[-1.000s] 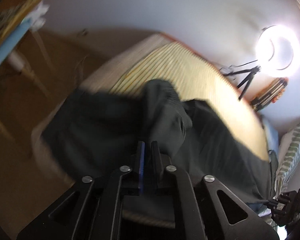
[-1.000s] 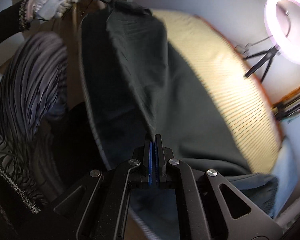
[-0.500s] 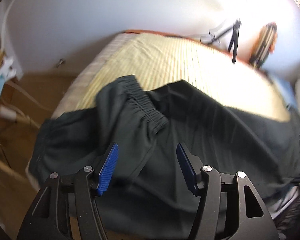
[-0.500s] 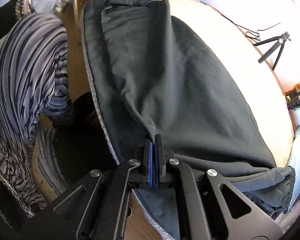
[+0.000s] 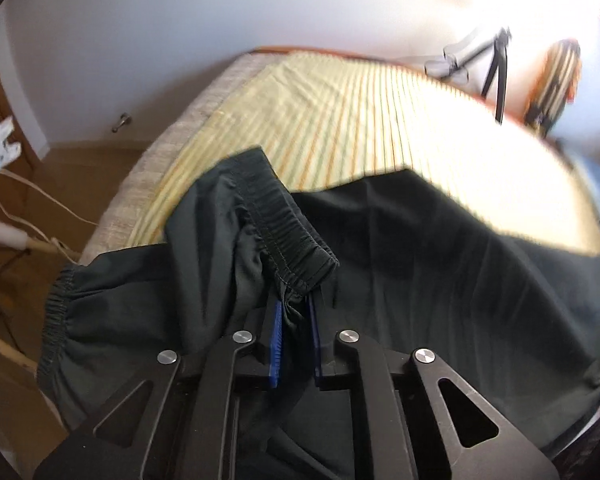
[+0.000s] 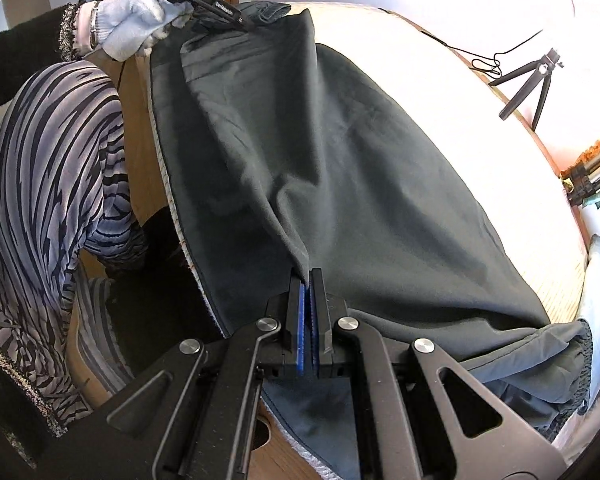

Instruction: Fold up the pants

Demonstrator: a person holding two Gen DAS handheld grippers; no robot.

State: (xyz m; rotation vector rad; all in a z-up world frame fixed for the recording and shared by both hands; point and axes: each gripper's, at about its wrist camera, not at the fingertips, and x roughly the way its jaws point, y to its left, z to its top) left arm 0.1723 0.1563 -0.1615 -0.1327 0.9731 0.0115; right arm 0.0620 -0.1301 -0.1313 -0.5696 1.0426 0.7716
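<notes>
Dark grey pants [image 5: 420, 260] lie spread over the bed. In the left wrist view the elastic waistband [image 5: 288, 232] is folded back toward me, and my left gripper [image 5: 294, 316] has its jaws closing on a bunch of cloth just under that band. In the right wrist view the pants [image 6: 340, 180] stretch from near to far. My right gripper [image 6: 309, 280] is shut on a raised fold of the fabric near the bed's edge. At the far end a gloved hand [image 6: 132, 32] holds the left gripper [image 6: 246, 24] at the waistband.
The bed carries a yellow striped sheet [image 5: 360, 120]. A small black tripod [image 6: 532, 76] stands beyond it by the wall. The person's striped clothing [image 6: 52, 180] fills the left side. Wooden floor [image 5: 60, 168] and white cables [image 5: 32, 196] lie left of the bed.
The left gripper opened wide, came down over the folded-back waistband, and has closed on the cloth there. The right gripper kept its hold on the fold and barely moved.
</notes>
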